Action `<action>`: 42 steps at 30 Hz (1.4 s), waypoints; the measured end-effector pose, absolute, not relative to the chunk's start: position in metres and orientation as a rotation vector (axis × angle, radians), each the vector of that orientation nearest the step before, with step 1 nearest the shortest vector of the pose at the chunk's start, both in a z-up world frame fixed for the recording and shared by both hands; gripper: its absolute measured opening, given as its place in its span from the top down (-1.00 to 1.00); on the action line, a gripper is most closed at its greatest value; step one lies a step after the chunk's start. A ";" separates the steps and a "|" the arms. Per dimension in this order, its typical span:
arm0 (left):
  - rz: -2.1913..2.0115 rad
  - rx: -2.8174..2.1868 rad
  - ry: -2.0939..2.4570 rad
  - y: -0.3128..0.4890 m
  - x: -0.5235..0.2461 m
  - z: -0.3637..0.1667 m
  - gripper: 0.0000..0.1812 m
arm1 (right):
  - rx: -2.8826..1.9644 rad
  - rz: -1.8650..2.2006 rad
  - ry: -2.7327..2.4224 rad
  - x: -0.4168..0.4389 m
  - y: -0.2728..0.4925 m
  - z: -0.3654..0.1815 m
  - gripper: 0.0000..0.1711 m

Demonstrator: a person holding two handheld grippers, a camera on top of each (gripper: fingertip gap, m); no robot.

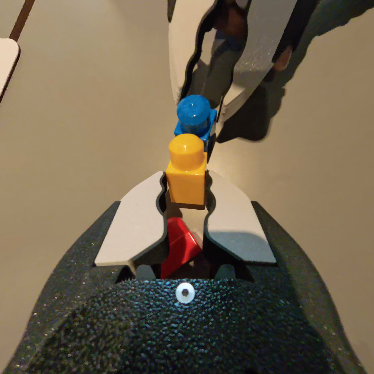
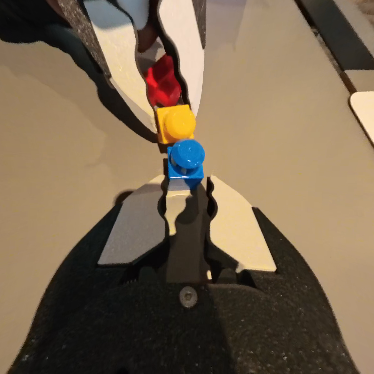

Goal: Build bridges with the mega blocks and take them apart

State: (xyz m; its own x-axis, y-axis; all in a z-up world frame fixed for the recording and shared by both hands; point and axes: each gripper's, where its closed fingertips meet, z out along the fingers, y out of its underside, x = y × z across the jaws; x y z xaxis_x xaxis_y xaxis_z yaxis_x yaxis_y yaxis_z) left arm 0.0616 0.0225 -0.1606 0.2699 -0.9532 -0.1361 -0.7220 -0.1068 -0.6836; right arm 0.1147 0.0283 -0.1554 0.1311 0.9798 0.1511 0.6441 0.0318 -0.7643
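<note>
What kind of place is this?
Probably an indoor room with tables: a plain beige tabletop, a second white table beside it, and toy blocks held over it.

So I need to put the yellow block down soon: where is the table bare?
Bare table lies left of the yellow block, out to the white board. Ahead it is crowded: blue block and right claw.
</note>
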 end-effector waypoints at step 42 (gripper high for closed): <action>-0.367 -1.967 1.527 0.025 0.057 -0.172 0.60 | -1.682 0.507 -1.631 0.104 0.026 -0.174 0.61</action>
